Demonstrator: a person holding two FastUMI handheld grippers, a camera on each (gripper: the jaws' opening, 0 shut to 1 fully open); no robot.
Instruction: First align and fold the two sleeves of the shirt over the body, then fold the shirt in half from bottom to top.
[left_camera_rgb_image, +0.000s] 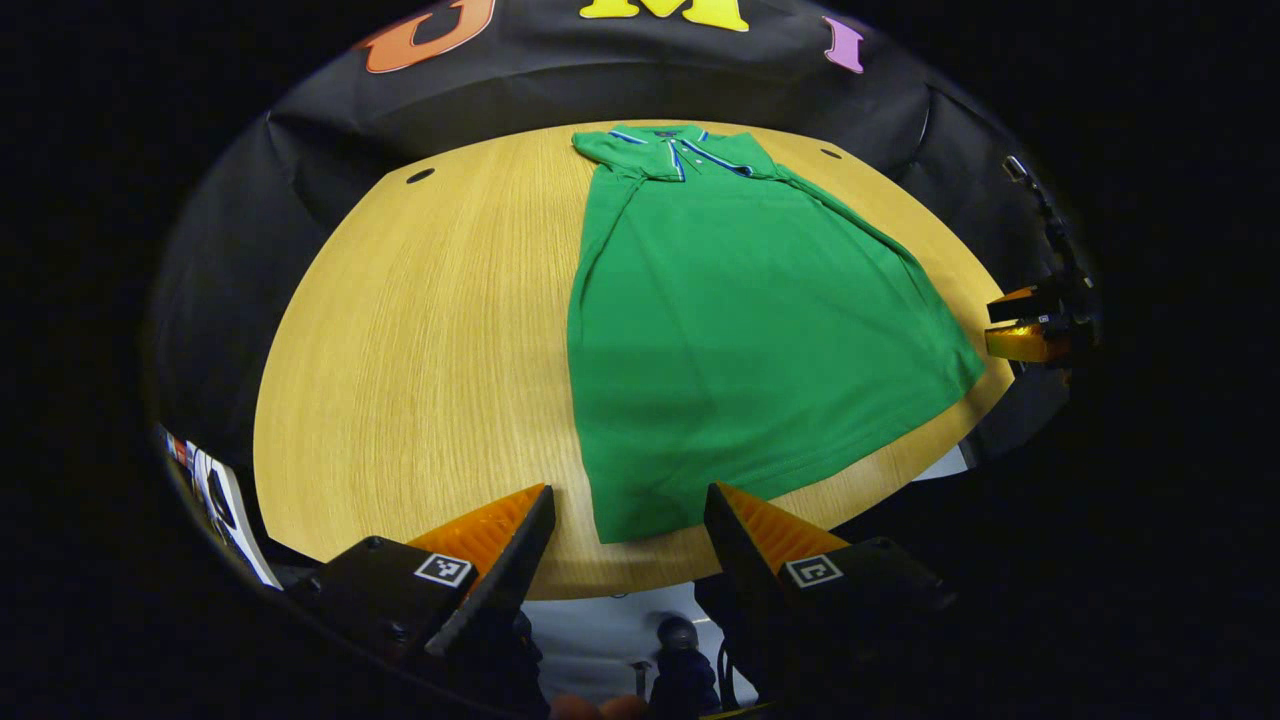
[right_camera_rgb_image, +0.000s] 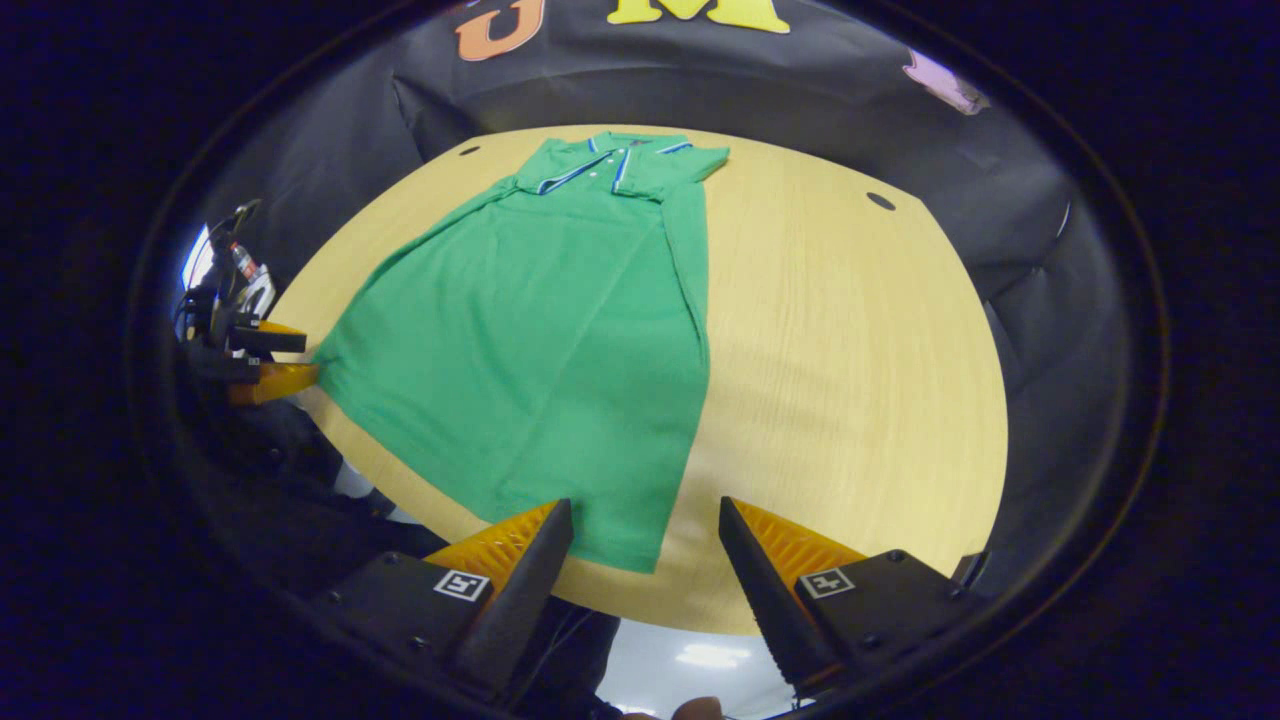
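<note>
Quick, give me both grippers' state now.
Left gripper: open, holding nothing, above the shirt hem.
Right gripper: open, holding nothing.

a: where does the shirt (left_camera_rgb_image: 740, 330) lie?

b: flat on the table (left_camera_rgb_image: 420, 380), ahead of both grippers, collar (left_camera_rgb_image: 680, 150) farthest off, hem nearest.

a: and the corners?

b: one hem corner sits between the left gripper (left_camera_rgb_image: 630, 520) fingers, the other between the right gripper (right_camera_rgb_image: 645, 535) fingers.

- Plain green short-sleeved polo shirt (left_camera_rgb_image: 740, 340), centre of frame; collar and placket edged with blue and white stripes.
- Pale yellow wood-grain bench (left_camera_rgb_image: 420, 360), fine lengthwise streaks, small dark holes.
</note>
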